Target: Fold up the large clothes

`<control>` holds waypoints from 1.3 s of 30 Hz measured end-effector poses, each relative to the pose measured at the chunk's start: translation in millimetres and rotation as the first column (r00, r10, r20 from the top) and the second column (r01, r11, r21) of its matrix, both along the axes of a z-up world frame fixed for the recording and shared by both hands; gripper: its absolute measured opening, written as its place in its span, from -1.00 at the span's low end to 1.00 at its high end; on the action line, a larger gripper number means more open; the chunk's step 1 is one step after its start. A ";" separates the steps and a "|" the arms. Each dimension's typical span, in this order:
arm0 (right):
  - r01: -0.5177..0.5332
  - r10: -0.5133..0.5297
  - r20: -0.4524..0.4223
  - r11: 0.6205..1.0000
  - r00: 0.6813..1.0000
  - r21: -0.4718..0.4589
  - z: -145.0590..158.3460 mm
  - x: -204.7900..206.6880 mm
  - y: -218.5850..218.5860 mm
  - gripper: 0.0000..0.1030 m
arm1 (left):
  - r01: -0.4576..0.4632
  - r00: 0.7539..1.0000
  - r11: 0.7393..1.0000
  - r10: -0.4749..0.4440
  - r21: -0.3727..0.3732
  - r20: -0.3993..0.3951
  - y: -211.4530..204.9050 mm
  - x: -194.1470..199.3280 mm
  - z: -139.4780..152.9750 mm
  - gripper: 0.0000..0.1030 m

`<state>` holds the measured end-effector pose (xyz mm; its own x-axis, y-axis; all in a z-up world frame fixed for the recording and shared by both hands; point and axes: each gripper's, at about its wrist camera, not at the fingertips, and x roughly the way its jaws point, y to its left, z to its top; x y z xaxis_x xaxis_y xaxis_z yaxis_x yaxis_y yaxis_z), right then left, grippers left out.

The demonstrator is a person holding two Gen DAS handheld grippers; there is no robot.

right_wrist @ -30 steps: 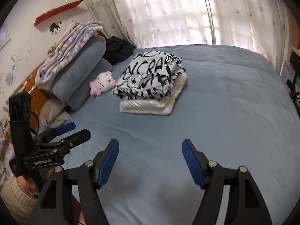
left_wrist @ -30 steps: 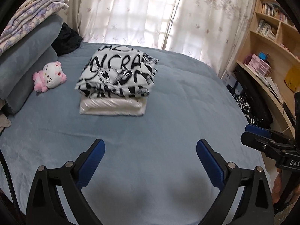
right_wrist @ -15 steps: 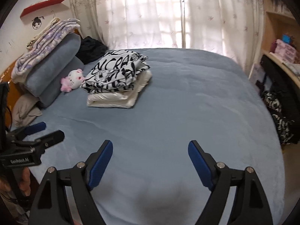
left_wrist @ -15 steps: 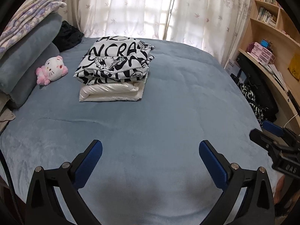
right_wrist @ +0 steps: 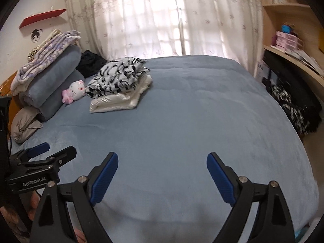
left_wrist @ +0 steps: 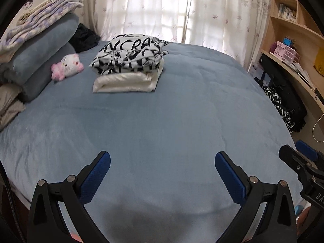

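Note:
A folded black-and-white lettered garment (left_wrist: 129,55) lies on top of a folded cream garment (left_wrist: 125,82) at the far left of the blue bed (left_wrist: 172,121). The stack also shows in the right wrist view, print garment (right_wrist: 119,77) over cream garment (right_wrist: 119,101). My left gripper (left_wrist: 162,162) is open and empty over the bed's near edge, far from the stack. My right gripper (right_wrist: 162,162) is open and empty, also over the near edge. Each gripper shows at the edge of the other's view.
A pink-and-white plush toy (left_wrist: 67,65) lies left of the stack beside rolled grey-blue bedding (left_wrist: 40,58) and a folded patterned blanket (left_wrist: 36,26). A dark garment (left_wrist: 84,38) lies near the curtains. Shelves and a desk (left_wrist: 293,64) with dark clothing (left_wrist: 283,105) stand to the right.
Both grippers have pulled back from the stack toward the bed's near edge and turned somewhat to the right. Both stayed open and empty. The stack has not moved.

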<state>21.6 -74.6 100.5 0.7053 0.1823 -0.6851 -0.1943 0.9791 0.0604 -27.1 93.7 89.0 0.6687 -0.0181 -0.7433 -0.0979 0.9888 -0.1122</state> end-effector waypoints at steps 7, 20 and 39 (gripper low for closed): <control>0.020 -0.019 -0.024 0.999 1.000 0.032 -14.9 -29.7 -12.5 0.74 | 0.004 1.000 1.000 -0.004 0.008 0.004 -18.9 -26.2 -12.1 0.98; 0.025 -0.025 0.051 1.000 0.998 -0.012 -6.7 -47.7 -6.7 0.74 | -0.008 0.999 0.999 0.006 0.036 0.049 -28.1 -42.6 -0.5 0.98; 0.027 -0.027 0.006 1.000 1.000 -0.012 -17.6 -43.8 -4.1 0.75 | 0.009 1.000 0.999 -0.009 0.049 0.013 -36.3 -43.2 -2.4 0.98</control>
